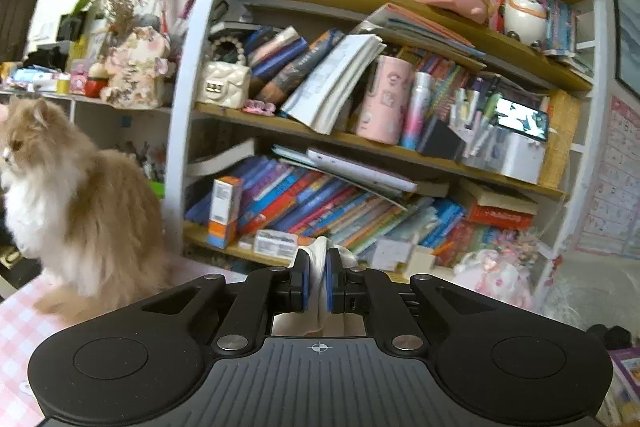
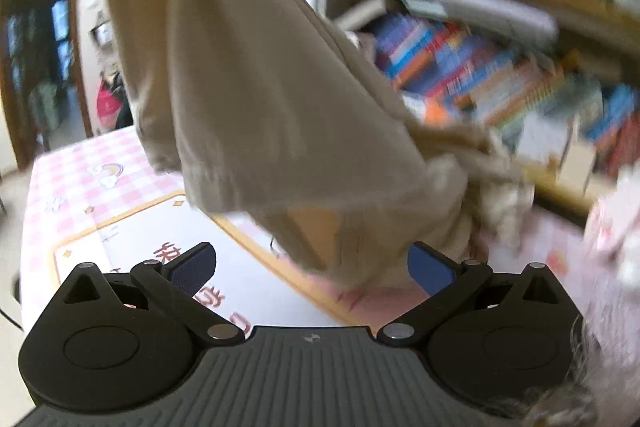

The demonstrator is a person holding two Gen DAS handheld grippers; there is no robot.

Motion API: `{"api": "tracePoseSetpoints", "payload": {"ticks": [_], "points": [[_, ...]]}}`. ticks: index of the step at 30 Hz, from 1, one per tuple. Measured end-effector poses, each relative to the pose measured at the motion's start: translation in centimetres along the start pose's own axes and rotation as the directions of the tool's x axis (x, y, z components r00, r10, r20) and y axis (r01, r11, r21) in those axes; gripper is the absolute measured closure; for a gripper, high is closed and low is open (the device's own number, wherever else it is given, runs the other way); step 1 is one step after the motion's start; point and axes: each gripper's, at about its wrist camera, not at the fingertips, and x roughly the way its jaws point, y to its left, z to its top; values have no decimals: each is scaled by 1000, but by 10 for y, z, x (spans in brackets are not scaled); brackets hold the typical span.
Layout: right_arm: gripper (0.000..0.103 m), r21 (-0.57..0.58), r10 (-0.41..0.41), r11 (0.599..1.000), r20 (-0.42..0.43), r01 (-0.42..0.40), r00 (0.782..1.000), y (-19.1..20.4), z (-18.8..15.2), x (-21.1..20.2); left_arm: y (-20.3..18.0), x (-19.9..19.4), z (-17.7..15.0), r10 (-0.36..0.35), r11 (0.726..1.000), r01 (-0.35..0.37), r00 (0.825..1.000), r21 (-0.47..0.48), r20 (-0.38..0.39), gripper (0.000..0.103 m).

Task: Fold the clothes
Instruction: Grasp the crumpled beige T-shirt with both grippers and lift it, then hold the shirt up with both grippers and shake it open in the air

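My left gripper (image 1: 318, 267) is shut on a fold of a pale beige garment (image 1: 319, 263), which is pinched between the blue pads and held up in the air. In the right wrist view the same beige garment (image 2: 256, 87) hangs from the top of the frame down to the table, with its lower end bunched at the right. My right gripper (image 2: 312, 263) is open and empty, its blue pads wide apart just below the garment's hanging lower edge. The view is blurred by motion.
A fluffy orange and white cat (image 1: 76, 199) sits on the pink checked tablecloth (image 1: 20, 323) at the left. A crowded bookshelf (image 1: 360, 155) stands close behind the table. The tablecloth (image 2: 80, 187) has a white printed panel with an orange border (image 2: 240, 275).
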Motion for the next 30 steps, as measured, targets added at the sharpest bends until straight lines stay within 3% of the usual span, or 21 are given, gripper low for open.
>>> {"api": "tracePoseSetpoints", "payload": {"ticks": [3,5,9,11,17,21,22,24,28,30], "points": [[0,-195,-8,981,80,24,997,16,18,-4,-6,0,-1,-54,998,55,998,22,-20,97],[0,-350,3,936,143,48,990,27,30,-5,-9,-1,-3,-83,996,85,996,36,-35,96],[0,-640,56,760,236,112,970,46,45,0,-6,-7,-7,-144,989,146,988,34,-54,96],[0,-707,78,697,237,117,968,53,51,6,-2,-11,-11,-164,986,166,985,28,-61,96],[5,-727,145,686,96,-30,985,66,66,22,33,-17,-28,-174,984,168,980,-63,-97,96],[53,-743,114,666,11,-68,993,82,68,35,58,-23,-38,-162,982,149,980,-114,-117,96],[67,-737,111,671,-7,-80,994,87,69,37,64,-26,-39,-158,982,144,981,-120,-113,96],[85,-714,113,691,-45,-111,993,97,76,39,78,-34,-36,-156,981,144,984,-132,-85,96],[93,-649,157,739,-91,-178,983,122,97,42,102,-57,-23,-168,978,169,986,-122,21,96],[95,-537,211,814,-79,-220,974,129,120,39,115,-72,-13,-161,979,171,982,-112,96,82]]}}
